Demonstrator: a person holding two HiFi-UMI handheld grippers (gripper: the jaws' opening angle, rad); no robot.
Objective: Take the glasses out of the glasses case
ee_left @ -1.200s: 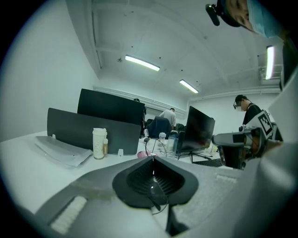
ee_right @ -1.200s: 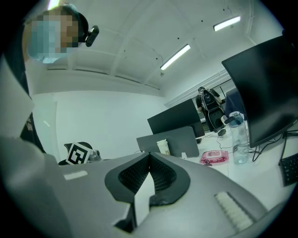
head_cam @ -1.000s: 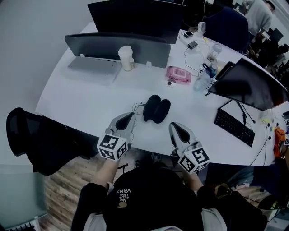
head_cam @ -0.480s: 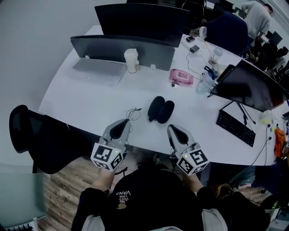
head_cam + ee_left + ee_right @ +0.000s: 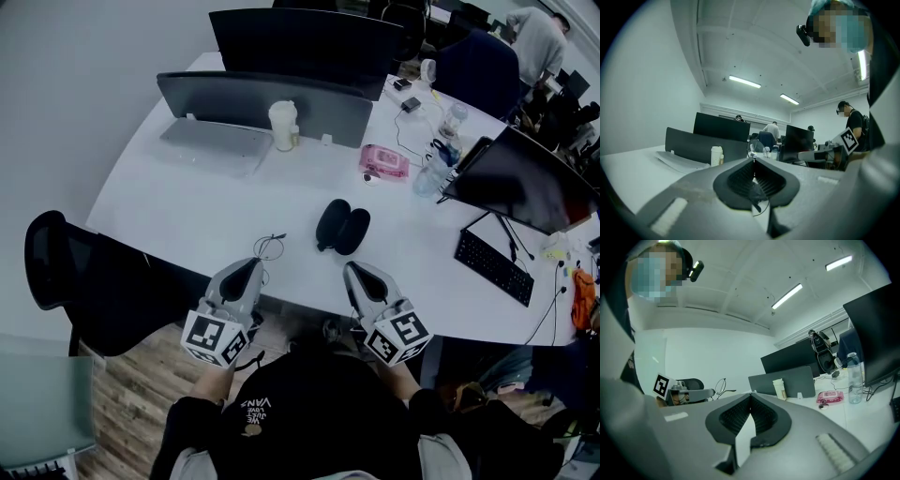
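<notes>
wire glasses (image 5: 269, 247) pinched in closed left fingers (image 5: 240, 278); right fingers (image 5: 364, 281) closed, empty

White table (image 5: 187, 216): open black glasses case (image 5: 342, 227) near the middle of the front edge; cup (image 5: 283, 125) and pink packet (image 5: 384, 161) toward the rear; keyboard (image 5: 494, 265) at the right edge.

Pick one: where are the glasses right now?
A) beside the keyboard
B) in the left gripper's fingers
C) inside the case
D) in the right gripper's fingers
B: the left gripper is shut on the thin wire glasses, held apart from the black glasses case on the table; the right gripper is shut on nothing.
</notes>
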